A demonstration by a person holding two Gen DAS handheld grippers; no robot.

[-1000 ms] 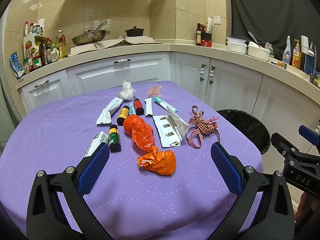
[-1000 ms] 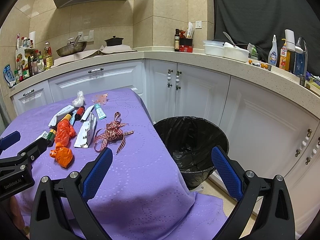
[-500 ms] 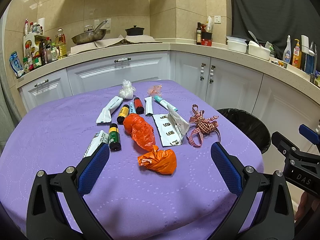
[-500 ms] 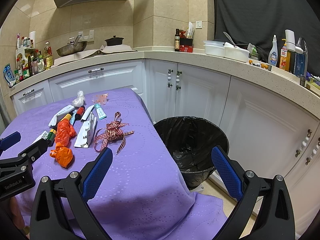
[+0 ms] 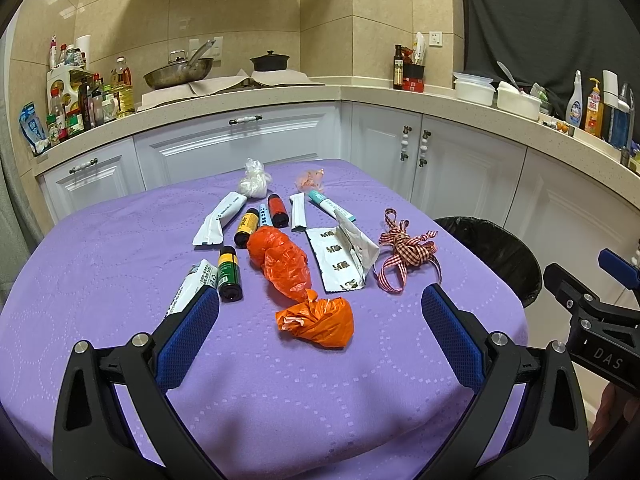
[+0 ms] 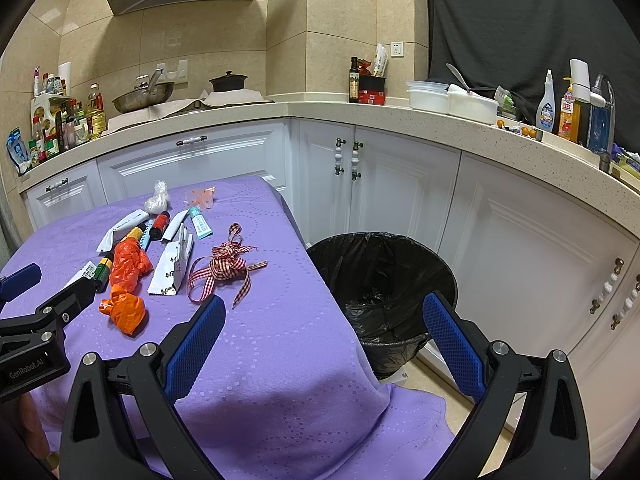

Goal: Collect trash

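Note:
Trash lies spread over the purple-clothed table (image 5: 100, 248): a crumpled orange bag (image 5: 318, 320) nearest me, a second orange bag (image 5: 282, 258), a torn white packet (image 5: 340, 258), a red checked ribbon (image 5: 406, 250), several small bottles (image 5: 230, 274) and white tubes (image 5: 218, 220). My left gripper (image 5: 320, 314) hangs open above the table's near edge, the crumpled orange bag between its fingers' lines. My right gripper (image 6: 324, 322) is open over the table's right corner, with the black-lined bin (image 6: 380, 276) ahead. The checked ribbon (image 6: 224, 266) lies just beyond its left finger.
White cabinets (image 6: 400, 184) and a stone counter (image 5: 460, 108) with bottles, bowls, a pan and a pot wrap around behind and to the right. The bin stands on the floor between table and cabinets. The other gripper shows at each view's edge.
Both views are almost unchanged; the left gripper has drifted very slightly, so the trash sits a touch lower. Both grippers stay open and empty.

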